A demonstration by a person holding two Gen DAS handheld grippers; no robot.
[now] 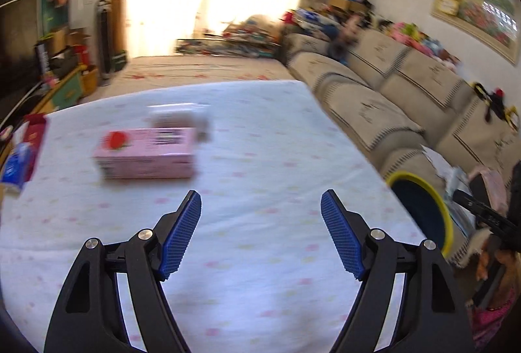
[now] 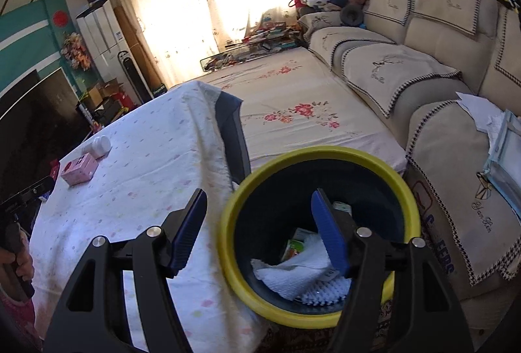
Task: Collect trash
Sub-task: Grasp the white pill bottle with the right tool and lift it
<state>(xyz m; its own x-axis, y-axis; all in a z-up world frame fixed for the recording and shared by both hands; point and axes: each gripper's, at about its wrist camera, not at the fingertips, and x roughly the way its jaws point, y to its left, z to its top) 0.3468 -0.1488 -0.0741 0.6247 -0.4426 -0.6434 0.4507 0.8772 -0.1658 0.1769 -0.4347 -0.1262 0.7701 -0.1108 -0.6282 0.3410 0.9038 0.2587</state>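
Trash bin (image 2: 320,261) beneath tilted, empty right tool (image 2: 259,206); jaws apart

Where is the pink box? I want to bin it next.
The pink box lies on the white tablecloth, left of centre in the left wrist view, right in front of a white bottle.

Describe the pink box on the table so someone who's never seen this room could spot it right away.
Start at the table under the white cloth with pastel dots, beside the beige sofa. Toward its far end lies a pink rectangular cardboard carton, flat on its side. A white plastic bottle lies right behind it; the carton is the only pink, boxy item there, with a red strawberry picture on top.
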